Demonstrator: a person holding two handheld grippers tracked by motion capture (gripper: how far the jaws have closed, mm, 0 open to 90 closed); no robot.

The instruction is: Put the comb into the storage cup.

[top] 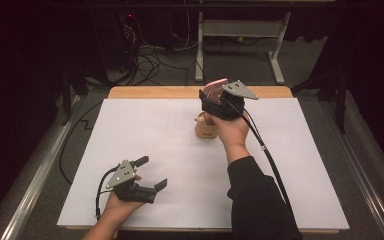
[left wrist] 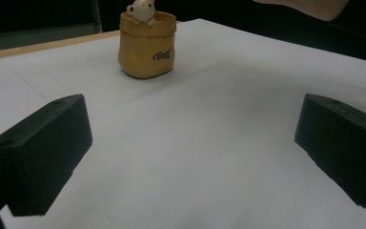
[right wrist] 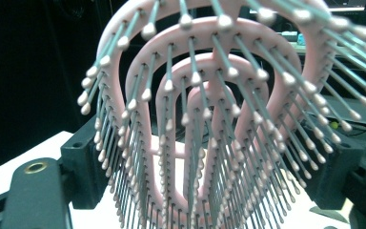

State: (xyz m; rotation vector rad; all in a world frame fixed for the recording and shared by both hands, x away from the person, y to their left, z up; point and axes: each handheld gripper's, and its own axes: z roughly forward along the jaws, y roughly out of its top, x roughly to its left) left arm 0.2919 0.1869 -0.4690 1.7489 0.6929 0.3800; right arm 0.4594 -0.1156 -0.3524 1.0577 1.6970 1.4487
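Right gripper [top: 215, 100] hangs above the far middle of the white table [top: 130, 150], jaws clamped on a pink hairbrush [right wrist: 205, 119] held over the small yellow pot [left wrist: 147, 45]. Left gripper [top: 152, 172] rests low near the front edge, jaws spread wide apart on nothing. I judge the brush light and stiff in its vented frame, but its thin ball-tipped bristles [right wrist: 228, 191] bend and slip; grip belongs on the frame's solid edges. The pot looks light and easily tipped.

tongs: 2 (left tongs [top: 151, 172], right tongs [top: 215, 90]) | pink hairbrush [right wrist: 209, 109]: 1 | yellow pot [left wrist: 147, 45]: 1 | bear figure [left wrist: 142, 10]: 1 | desk [top: 145, 135]: 1
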